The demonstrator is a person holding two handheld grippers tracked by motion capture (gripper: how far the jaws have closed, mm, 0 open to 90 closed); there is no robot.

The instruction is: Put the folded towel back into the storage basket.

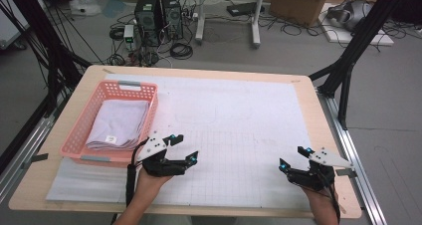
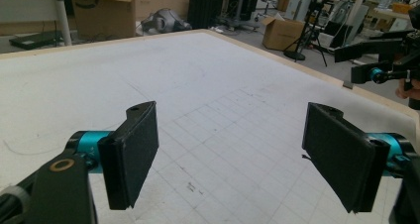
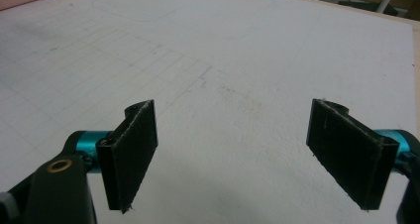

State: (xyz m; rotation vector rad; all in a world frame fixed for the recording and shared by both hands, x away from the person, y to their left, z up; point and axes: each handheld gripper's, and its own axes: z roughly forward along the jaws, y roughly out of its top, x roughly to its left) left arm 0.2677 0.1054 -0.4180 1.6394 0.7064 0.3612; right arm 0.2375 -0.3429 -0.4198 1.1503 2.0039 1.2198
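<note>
The left hand-held gripper (image 1: 183, 148) hangs just above the counter (image 1: 298, 85), right beside the near right corner of the pink basket (image 1: 79, 130). Its jaws stand wide apart with nothing between them; in the left gripper view (image 2: 230, 159) only the gridded white sheet (image 1: 239, 120) shows in the gap.

The right hand-held gripper (image 1: 293, 158) is well away from the basket, over the near right part of the sheet, close to the counter's right edge. Its jaws are also spread wide and hold nothing; in the right gripper view (image 3: 233, 154) the bare sheet lies between them. In the left gripper view the right hand-held gripper shows farther off at the upper right edge.

The basket sits on the left side of the counter, its long side running away from the person. Inside it lies a stack of folded pale cloths (image 1: 119, 123), flat on the bottom, with a small label on the top cloth's near end. The nearest jaw of the left hand-held gripper is just beside the basket's rim, apart from the cloths.

A person's hand (image 1: 149, 180) holds the left hand-held gripper from behind, on the side away from the basket's far end.
</note>
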